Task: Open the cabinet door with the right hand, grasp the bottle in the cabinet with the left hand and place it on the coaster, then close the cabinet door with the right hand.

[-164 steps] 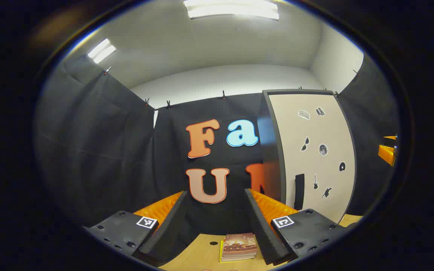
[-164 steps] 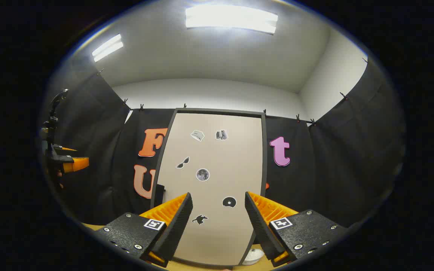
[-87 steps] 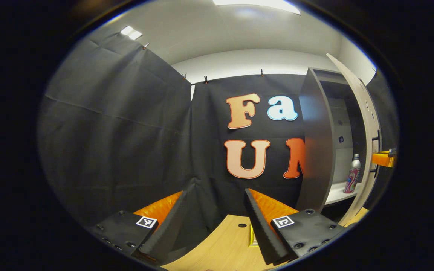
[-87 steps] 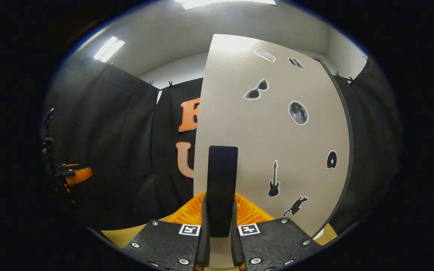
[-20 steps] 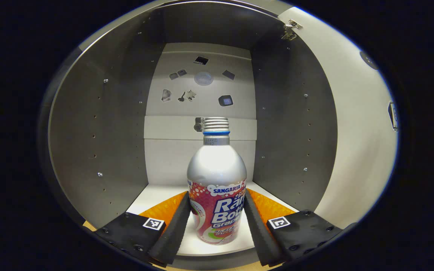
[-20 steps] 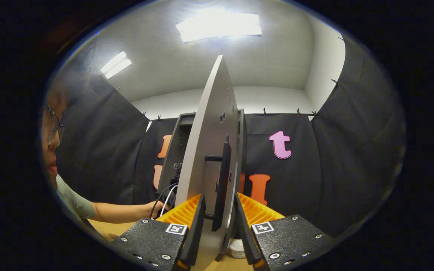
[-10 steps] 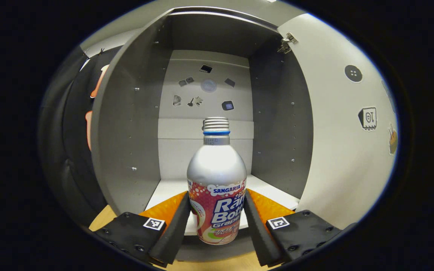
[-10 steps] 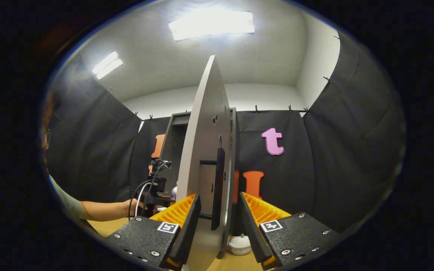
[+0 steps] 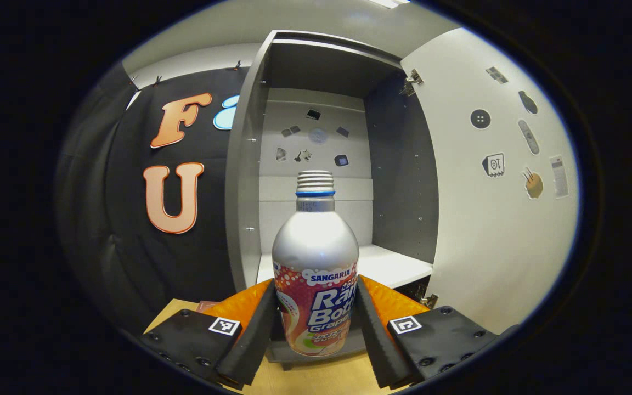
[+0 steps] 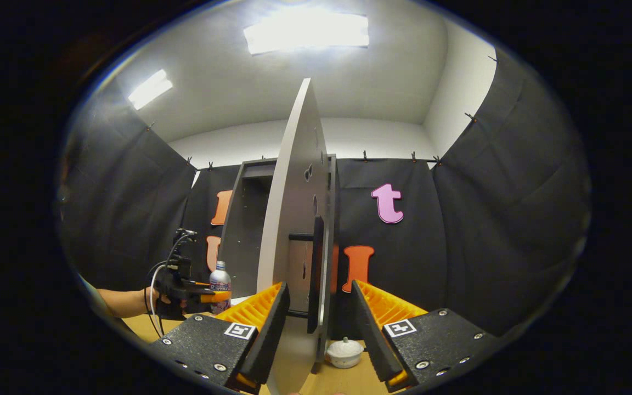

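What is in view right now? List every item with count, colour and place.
bottle: one, silver with a pink and white label, upright between the left gripper's fingers, out in front of the cabinet.
cabinet: one, grey, standing open on the table against the booth wall.
cabinet door: one, pale, with small stickers, swung wide open.
door handle: one, black bar on the door's outer face.
lidded pot: one, white, on the table beside the door's lower edge.
table: one, light wood.
left gripper: shut on the bottle.
right gripper: open, fingers either side of the door edge and handle.
arm: one, bare, holding the left gripper.
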Tool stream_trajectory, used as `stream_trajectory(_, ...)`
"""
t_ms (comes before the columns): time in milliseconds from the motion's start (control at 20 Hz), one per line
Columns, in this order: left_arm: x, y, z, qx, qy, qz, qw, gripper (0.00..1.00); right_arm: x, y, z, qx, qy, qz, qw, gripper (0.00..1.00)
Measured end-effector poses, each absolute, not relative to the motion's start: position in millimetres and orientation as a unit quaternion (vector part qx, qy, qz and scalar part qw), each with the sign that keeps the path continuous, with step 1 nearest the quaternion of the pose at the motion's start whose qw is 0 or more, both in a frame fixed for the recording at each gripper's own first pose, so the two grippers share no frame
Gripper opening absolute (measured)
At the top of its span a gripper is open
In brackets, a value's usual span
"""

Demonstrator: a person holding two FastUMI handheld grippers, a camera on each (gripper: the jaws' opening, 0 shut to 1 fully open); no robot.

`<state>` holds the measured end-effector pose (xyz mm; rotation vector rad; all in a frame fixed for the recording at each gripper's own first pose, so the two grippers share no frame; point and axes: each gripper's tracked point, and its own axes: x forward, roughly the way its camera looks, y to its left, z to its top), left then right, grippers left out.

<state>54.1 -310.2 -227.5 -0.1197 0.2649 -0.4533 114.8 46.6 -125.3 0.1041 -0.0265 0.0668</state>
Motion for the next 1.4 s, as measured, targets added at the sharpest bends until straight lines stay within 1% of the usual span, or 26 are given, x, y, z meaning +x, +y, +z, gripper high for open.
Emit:
stream_trajectory(100,38,-291,-237,-0.050,0.129,-0.218,0.966,0.82,115,47,-125,0.054,-0.014,0.036,0.998,0.72)
stream_trajectory(150,31,-281,-243,-0.042,0.127,-0.213,0.968,0.84,115,47,-126,0.057,-0.013,0.039,0.998,0.73)
stream_trajectory(300,9,-253,-260,-0.027,0.131,-0.199,0.971,0.84,115,50,-129,0.066,-0.005,0.041,0.997,0.73)
stream_trajectory(500,-20,-222,-282,-0.035,0.142,-0.184,0.972,0.84,114,47,-130,0.064,-0.002,0.035,0.997,0.74)
stream_trajectory(550,-27,-212,-288,-0.037,0.145,-0.179,0.972,0.86,114,47,-131,0.064,-0.001,0.032,0.997,0.74)
stream_trajectory(650,-42,-194,-299,-0.039,0.144,-0.170,0.974,0.84,115,47,-130,0.063,-0.003,0.029,0.998,0.74)
stream_trajectory(700,-51,-186,-308,-0.042,0.146,-0.166,0.974,0.82,115,46,-130,0.063,-0.004,0.029,0.998,0.74)
stream_trajectory(750,-58,-180,-317,-0.047,0.151,-0.164,0.974,0.84,115,47,-130,0.064,-0.005,0.030,0.998,0.74)
stream_trajectory(850,-77,-170,-336,-0.066,0.166,-0.161,0.971,0.84,115,48,-131,0.069,-0.004,0.030,0.997,0.74)
stream_trajectory(1000,-98,-150,-363,-0.088,0.185,-0.149,0.967,0.82,115,50,-132,0.082,0.001,0.031,0.996,0.75)
stream_trajectory(1200,-117,-140,-392,-0.123,0.202,-0.144,0.961,0.86,115,49,-134,0.087,0.002,0.027,0.996,0.74)
stream_trajectory(1400,-137,-133,-415,-0.112,0.201,-0.141,0.963,0.84,116,49,-138,0.093,0.010,0.025,0.995,0.74)
